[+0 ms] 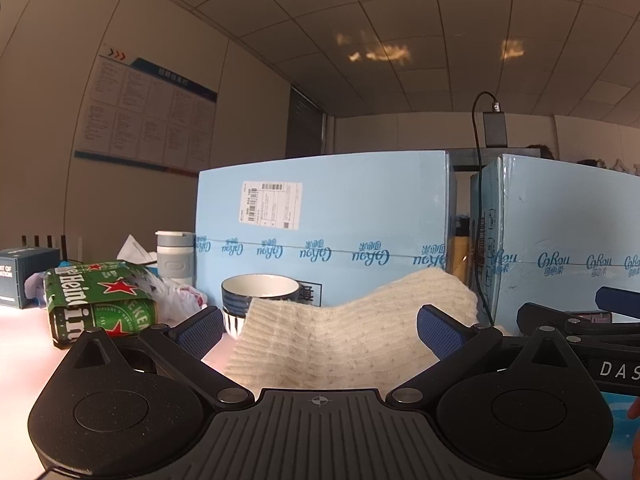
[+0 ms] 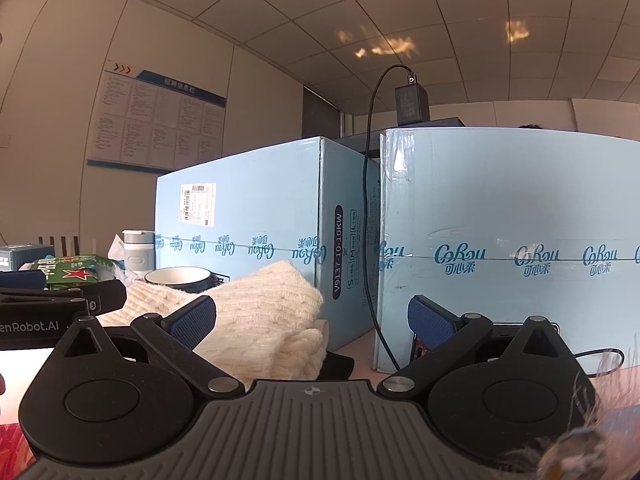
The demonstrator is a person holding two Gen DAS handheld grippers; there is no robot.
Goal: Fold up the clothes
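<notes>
Cream knit garment lies bunched on the pale tabletop, centre of the left wrist view, rising to a hump at right-centre of frame. Left gripper sits level w/ jaws spread wide; blue pads flank the knit on both sides but don't press it, nothing held. In the right wrist view the same garment fills lower centre-left; right gripper also wide open, its left pad over the fabric edge, right pad in front of a box, nothing clamped.

Behind the knit, centre-left of the left view: a striped bowl, partly hidden by the fabric. Further left, a green Heineken carton, a crumpled plastic bag beside it, and a grey-white tumbler upright. Two light-blue cardboard boxes stand across the back, w/ a gap between; a black cable drops through the gap from a charger brick on top. Noticeboard on the wall, upper left. Other gripper's black body shows at the right edge of left view.
</notes>
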